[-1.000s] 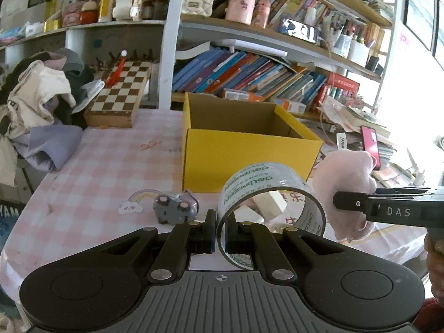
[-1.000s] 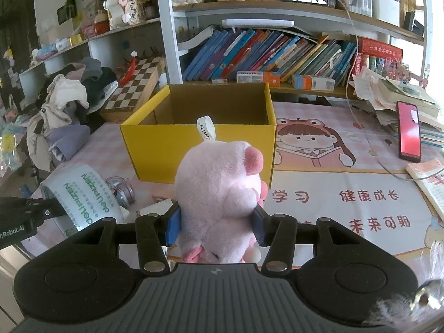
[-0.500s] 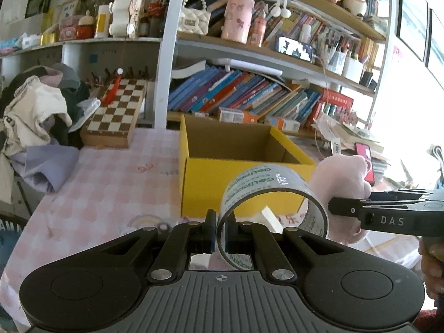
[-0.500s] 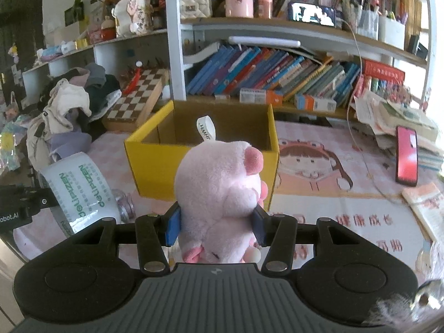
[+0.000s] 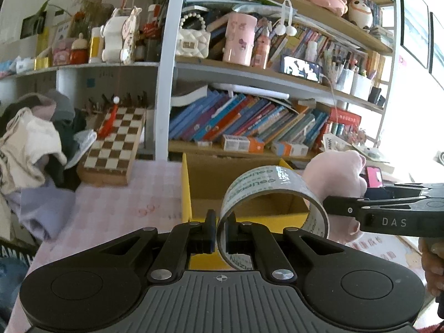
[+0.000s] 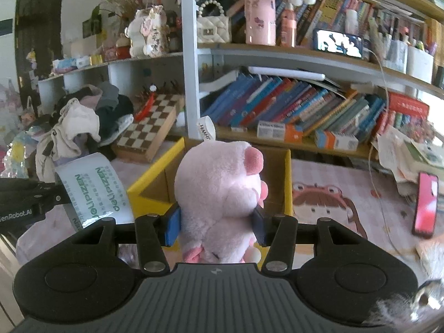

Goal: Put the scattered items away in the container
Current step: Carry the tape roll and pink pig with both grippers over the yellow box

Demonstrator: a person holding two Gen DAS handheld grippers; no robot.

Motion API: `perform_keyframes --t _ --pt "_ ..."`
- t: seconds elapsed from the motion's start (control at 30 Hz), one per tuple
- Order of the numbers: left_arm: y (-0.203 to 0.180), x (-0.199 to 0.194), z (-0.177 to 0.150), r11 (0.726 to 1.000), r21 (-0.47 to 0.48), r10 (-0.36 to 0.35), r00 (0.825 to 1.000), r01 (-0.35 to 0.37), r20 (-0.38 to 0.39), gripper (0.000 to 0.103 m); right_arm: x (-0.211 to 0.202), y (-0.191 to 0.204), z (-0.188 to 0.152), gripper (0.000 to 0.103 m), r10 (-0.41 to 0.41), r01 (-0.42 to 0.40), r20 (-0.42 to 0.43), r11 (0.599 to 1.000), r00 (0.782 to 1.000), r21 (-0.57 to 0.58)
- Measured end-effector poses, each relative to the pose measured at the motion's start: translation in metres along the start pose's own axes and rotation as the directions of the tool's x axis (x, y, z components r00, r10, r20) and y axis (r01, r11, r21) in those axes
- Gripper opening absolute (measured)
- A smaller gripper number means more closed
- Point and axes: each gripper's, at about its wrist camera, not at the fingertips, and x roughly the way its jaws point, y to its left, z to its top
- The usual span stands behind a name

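Left gripper (image 5: 220,231) fingers were closed narrow on the wall of a clear tape roll (image 5: 273,194), green lettering on its band, roll held on edge above the near wall of the yellow box (image 5: 186,191). Right gripper (image 6: 217,223) fingers were pinched on the sides of a pink plush pig (image 6: 222,191), snout pointing right, white tag standing up from its head; it hung just in front of the box's open top. From the right wrist view the tape roll (image 6: 94,191) sat left of the plush. Pink checked tabletop (image 5: 122,205) beneath. Chessboard (image 5: 116,143) leaned at far left beside a clothes heap (image 5: 30,144). Red phone (image 6: 424,205) lay at right on the cartoon mat (image 6: 333,194).
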Motion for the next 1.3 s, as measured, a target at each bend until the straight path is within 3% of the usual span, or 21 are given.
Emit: perform_keyframes --t 0.37,0.63,0.8,0.93,1.1,1.2,1.3 --pt "-0.012 0.066 0.037 0.998 0.05 0.033 0.999 -0.032 -0.015 0.005 0.058 -0.033 0.04 0.049 0.071 -0.07 0.005 0.993 0.997 -0.095" --pt "-0.019 0.137 0.056 0.986 0.147 0.09 0.992 -0.076 -0.089 0.005 0.142 -0.042 0.057 0.049 0.106 -0.137 -0.156 0.969 0.982 -0.207" --pt "-0.017 0.178 0.055 0.976 0.198 0.126 0.977 -0.091 -0.174 0.005 0.194 -0.046 0.056 0.049 0.105 -0.176 -0.275 0.953 0.956 -0.247" --pt "-0.02 0.206 0.05 0.966 0.241 0.153 0.96 -0.095 -0.235 0.005 0.226 -0.045 0.05 0.049 0.103 -0.228 -0.375 0.924 0.921 -0.306" --pt "-0.024 0.231 0.047 0.953 0.293 0.164 0.942 -0.075 -0.293 0.005 0.252 -0.043 0.044 0.049 0.071 -0.257 -0.448 0.893 0.891 -0.37" --pt "-0.027 0.242 0.044 0.941 0.327 0.189 0.932 -0.082 -0.311 0.005 0.265 -0.045 0.042 0.049 0.028 -0.242 -0.487 0.892 0.873 -0.383" --pt "-0.028 0.251 0.04 0.936 0.343 0.205 0.919 -0.083 -0.336 0.005 0.272 -0.048 0.039 0.049 0.034 -0.262 -0.521 0.891 0.853 -0.371"
